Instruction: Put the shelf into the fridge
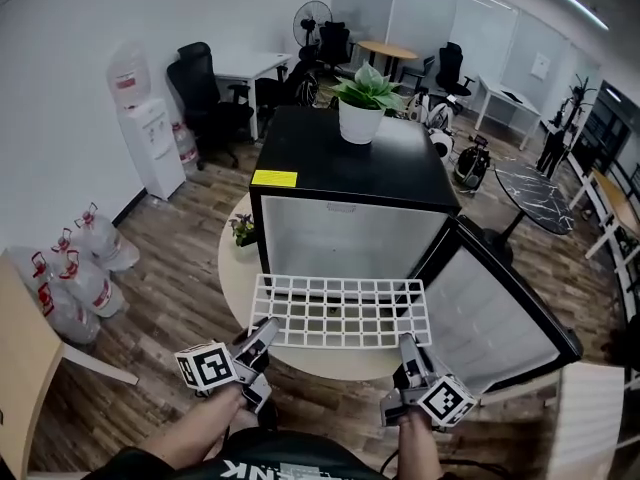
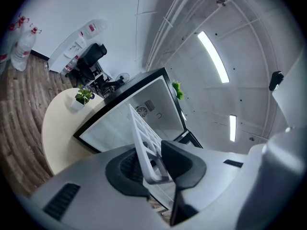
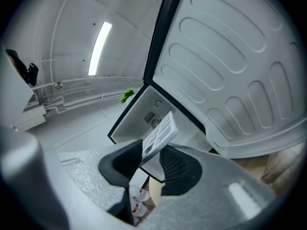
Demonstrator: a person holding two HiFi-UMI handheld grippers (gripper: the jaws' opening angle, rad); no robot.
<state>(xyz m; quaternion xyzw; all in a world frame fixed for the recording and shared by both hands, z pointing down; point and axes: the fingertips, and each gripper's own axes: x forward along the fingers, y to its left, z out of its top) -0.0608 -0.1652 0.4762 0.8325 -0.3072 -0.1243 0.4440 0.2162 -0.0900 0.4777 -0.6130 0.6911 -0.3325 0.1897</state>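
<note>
A white wire shelf (image 1: 340, 313) hangs level in the air just in front of the open black mini fridge (image 1: 350, 168). My left gripper (image 1: 262, 340) is shut on its near left corner and my right gripper (image 1: 408, 353) is shut on its near right edge. The fridge door (image 1: 500, 313) stands swung open to the right. In the left gripper view the shelf (image 2: 144, 138) runs edge-on from the left gripper (image 2: 153, 164) toward the fridge cavity (image 2: 129, 114). In the right gripper view the shelf (image 3: 160, 133) sits between the pads of the right gripper (image 3: 151, 162), with the door's inner liner (image 3: 230, 71) close on the right.
The fridge stands on a round pale table (image 1: 232, 268) with a small potted plant (image 1: 243, 230) beside it and a bigger plant (image 1: 362, 103) on top. A water cooler (image 1: 150, 138), water bottles (image 1: 80, 268) and office chairs (image 1: 205, 93) are at the left and back.
</note>
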